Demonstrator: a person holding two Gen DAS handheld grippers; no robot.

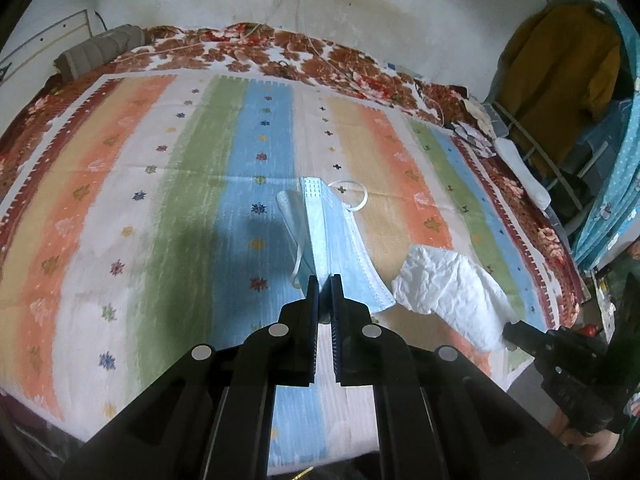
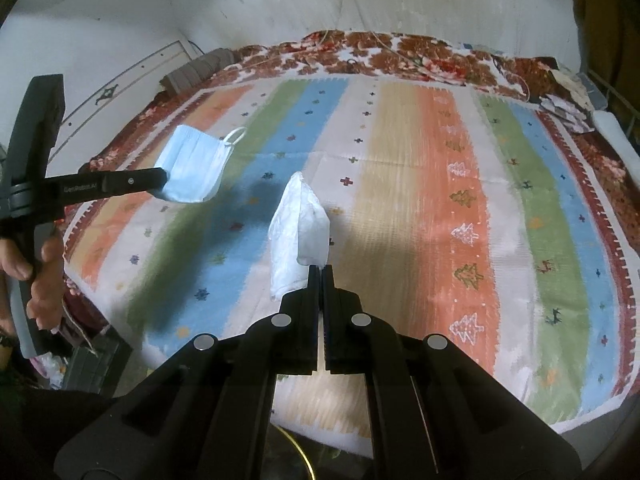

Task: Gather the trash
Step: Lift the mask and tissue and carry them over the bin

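A light blue face mask (image 1: 340,248) with white ear loops hangs above the striped bedspread (image 1: 160,200), pinched by my left gripper (image 1: 325,280), which is shut on its lower edge. The same mask (image 2: 194,170) shows in the right wrist view at the tip of the left gripper (image 2: 162,182). A crumpled white tissue (image 2: 298,236) is lifted off the bedspread (image 2: 460,200), with my right gripper (image 2: 321,270) shut on its bottom corner. In the left wrist view the tissue (image 1: 452,292) hangs from the right gripper (image 1: 508,330) at the lower right.
A rolled grey cloth (image 1: 100,50) lies at the bed's far left corner. A floral blanket (image 1: 280,52) runs along the far edge under a stained wall. Clothes hang on a rack (image 1: 556,80) to the right. A person's hand (image 2: 36,272) holds the left gripper's handle.
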